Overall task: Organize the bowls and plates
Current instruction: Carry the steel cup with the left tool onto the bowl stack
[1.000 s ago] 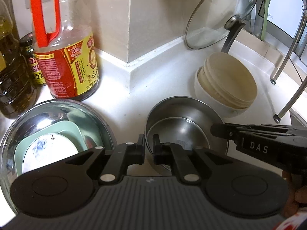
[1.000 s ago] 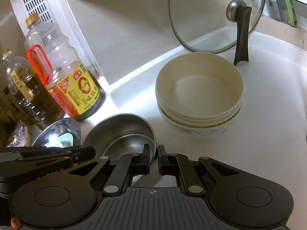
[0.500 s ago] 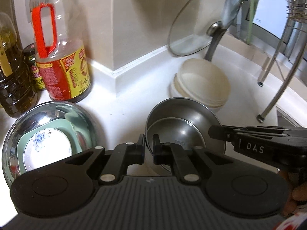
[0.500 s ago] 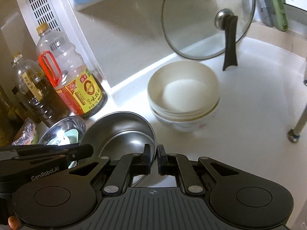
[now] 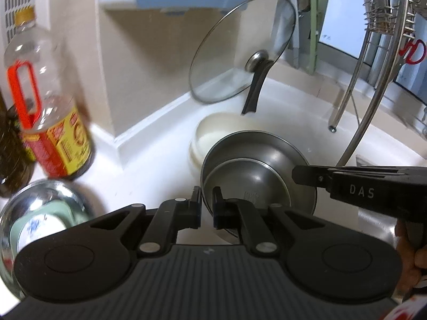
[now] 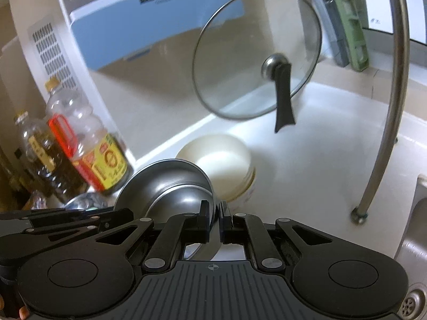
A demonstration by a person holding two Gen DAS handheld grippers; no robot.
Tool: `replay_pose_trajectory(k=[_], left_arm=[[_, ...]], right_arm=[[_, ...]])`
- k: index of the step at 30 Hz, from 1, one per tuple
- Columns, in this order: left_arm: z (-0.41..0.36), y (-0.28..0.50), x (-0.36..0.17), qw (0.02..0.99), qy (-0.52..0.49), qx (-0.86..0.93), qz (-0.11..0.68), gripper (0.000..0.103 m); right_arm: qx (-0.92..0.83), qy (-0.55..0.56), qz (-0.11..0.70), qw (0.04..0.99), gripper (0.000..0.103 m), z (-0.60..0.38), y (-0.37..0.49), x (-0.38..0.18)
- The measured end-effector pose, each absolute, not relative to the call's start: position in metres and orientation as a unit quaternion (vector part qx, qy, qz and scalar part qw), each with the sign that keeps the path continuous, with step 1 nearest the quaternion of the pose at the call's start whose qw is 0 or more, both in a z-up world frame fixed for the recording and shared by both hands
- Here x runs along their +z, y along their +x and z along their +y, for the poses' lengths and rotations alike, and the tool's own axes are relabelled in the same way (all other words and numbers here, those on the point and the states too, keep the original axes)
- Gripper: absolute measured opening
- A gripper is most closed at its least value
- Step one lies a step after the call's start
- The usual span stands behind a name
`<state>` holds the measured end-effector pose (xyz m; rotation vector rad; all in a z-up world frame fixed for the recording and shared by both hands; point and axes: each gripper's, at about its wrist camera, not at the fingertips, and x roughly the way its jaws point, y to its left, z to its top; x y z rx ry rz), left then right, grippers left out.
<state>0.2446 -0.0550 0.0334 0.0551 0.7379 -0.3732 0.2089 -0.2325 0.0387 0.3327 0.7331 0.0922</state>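
With my left tongs (image 5: 206,204) and right tongs (image 6: 214,220) each pinched tight on opposite rims of the steel bowls (image 5: 257,172), held above the counter (image 5: 307,128) near the cream bowls (image 6: 218,160), I should keep both level and move together.

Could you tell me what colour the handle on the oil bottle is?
Bright orange-red handle, clearest in the left wrist view.

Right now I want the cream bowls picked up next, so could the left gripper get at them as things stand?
Probably not yet. The left gripper is shut on the steel bowl's rim, as is the right gripper, and that bowl hangs between it and the cream bowls. Once it is set down, the way looks free.
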Motion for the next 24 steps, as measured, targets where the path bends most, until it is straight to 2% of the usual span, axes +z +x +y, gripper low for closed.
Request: replay_pose_trajectory(k=[11,24], left_arm=[[-0.078,0.287,0.050,0.925,0.022,-0.185,0.331,0.007],[-0.084,0.322,0.033,0.919,0.014,-0.172,0.354,0.007]], right_arm=[[0.039,0.164,0.326,0.930,0.007,-0.259,0.254,0.061],[0.039,0.172,0.345,0.922,0.007,-0.268,0.291,0.037]])
